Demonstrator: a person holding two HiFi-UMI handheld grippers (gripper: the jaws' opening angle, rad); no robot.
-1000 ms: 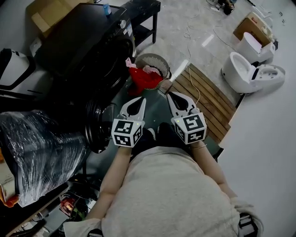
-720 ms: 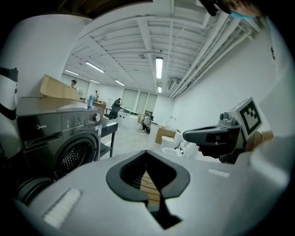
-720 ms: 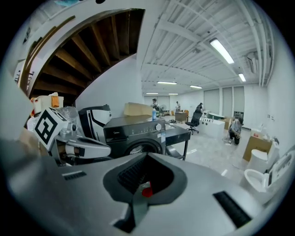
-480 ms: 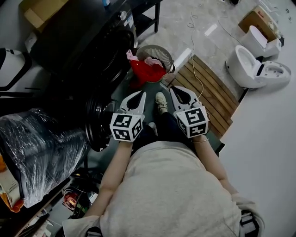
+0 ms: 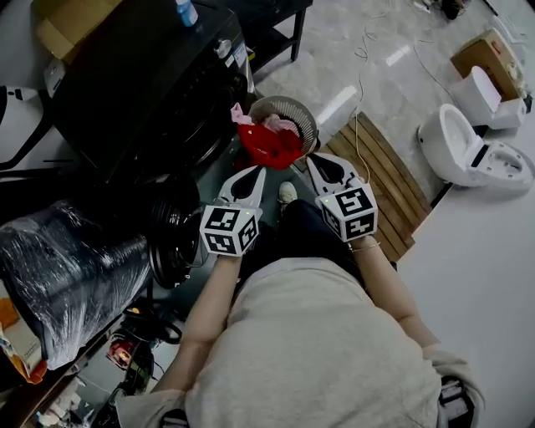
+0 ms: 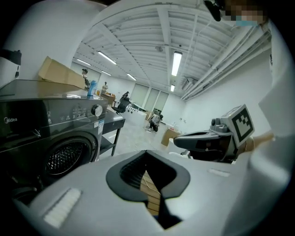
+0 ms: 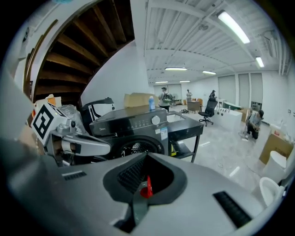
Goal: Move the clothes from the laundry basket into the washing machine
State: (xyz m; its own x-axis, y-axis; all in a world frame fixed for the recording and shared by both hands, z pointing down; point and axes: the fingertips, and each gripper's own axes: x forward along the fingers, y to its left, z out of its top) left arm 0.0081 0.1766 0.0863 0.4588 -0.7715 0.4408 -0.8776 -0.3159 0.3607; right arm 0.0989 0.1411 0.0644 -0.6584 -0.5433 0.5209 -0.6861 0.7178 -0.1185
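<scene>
A round mesh laundry basket (image 5: 294,111) stands on the floor beside the black washing machine (image 5: 142,79). A red garment (image 5: 269,144) spills over its near rim, and pink cloth (image 5: 241,112) lies at its left. The machine's round door (image 5: 171,238) hangs open at lower left. My left gripper (image 5: 258,170) is shut and empty, just short of the red garment. My right gripper (image 5: 310,158) is also shut and empty, its tip near the basket's right side. In the left gripper view the shut jaws (image 6: 147,154) point past the machine's drum (image 6: 67,156). Through the shut right gripper (image 7: 146,156) a sliver of the red garment (image 7: 146,189) shows.
A wooden slatted mat (image 5: 380,180) lies right of the basket, with a white toilet (image 5: 468,155) and a cardboard box (image 5: 489,54) beyond. A plastic-wrapped bundle (image 5: 67,280) sits at left. A blue bottle (image 5: 185,12) stands on the machine. My shoe (image 5: 287,193) is between the grippers.
Both grippers have moved forward and down toward the basket, still shut. The red garment now lies just beyond their tips; a foot has stepped forward between them.
</scene>
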